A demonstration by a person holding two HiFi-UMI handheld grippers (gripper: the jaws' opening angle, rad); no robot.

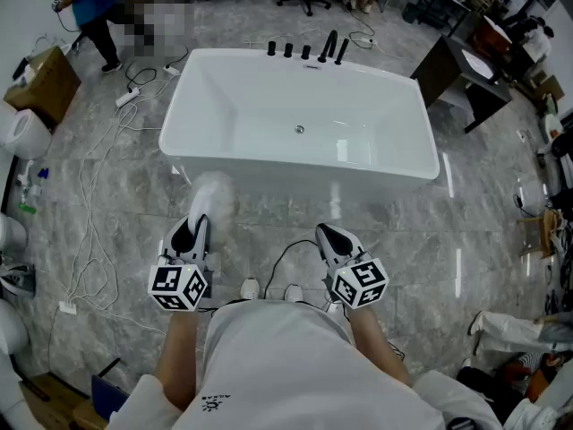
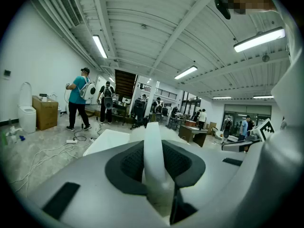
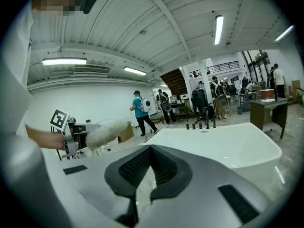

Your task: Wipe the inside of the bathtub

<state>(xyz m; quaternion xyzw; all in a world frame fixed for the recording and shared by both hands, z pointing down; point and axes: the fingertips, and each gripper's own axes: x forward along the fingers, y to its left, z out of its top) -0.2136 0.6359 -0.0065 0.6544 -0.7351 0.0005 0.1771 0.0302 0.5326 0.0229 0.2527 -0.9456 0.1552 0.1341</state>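
Grey floor (image 1: 116,186) — bathtub (image 1: 300,119) ahead of left claw (image 1: 191,236) clamping duster (image 1: 211,195), right claw (image 1: 329,237) closed

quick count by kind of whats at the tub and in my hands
bathtub: 1
black tap fittings: 5
drain: 1
white fluffy duster: 1
tongs: 2 (left tongs, right tongs)
total: 10

Both forearms (image 1: 179,352) reached forward, side by side. The left gripper (image 1: 192,231) was clamped on the handle of a fluffy white duster (image 1: 211,197). The right gripper (image 1: 329,237) had its jaws together, empty.
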